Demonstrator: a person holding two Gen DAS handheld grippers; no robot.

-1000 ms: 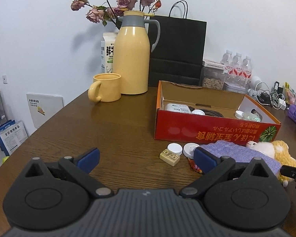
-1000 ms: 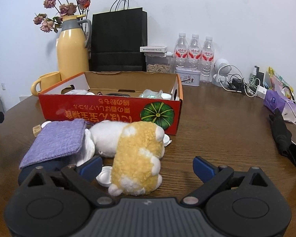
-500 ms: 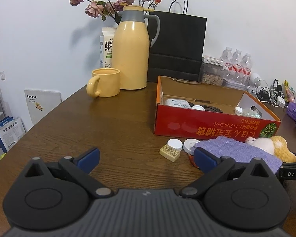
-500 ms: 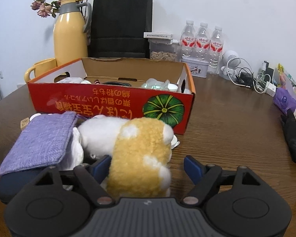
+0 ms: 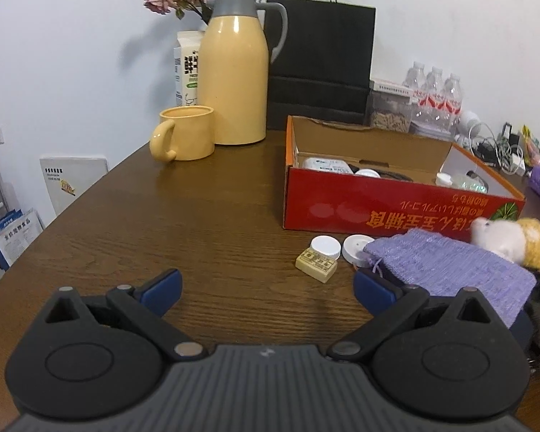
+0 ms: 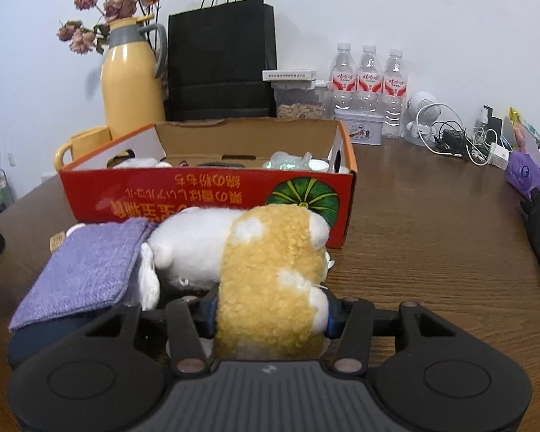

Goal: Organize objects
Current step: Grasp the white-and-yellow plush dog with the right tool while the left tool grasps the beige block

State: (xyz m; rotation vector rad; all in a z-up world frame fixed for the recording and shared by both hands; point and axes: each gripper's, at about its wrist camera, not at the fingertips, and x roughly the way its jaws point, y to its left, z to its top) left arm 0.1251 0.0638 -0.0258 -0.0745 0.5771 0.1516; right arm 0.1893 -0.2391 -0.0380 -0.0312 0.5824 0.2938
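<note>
Blue-padded right tongs (image 6: 270,318) are closing on the yellow-and-white plush toy (image 6: 270,280), their pads pressing both its flanks. It lies on the wooden tabletop (image 6: 432,252) just before the red cardboard box (image 6: 205,198), touching a purple knitted pouch (image 6: 86,266) on its left. Left tongs (image 5: 266,291) stand apart over bare wood, holding nothing; nearby sit two white caps (image 5: 325,246) and a cream block (image 5: 315,264).
</note>
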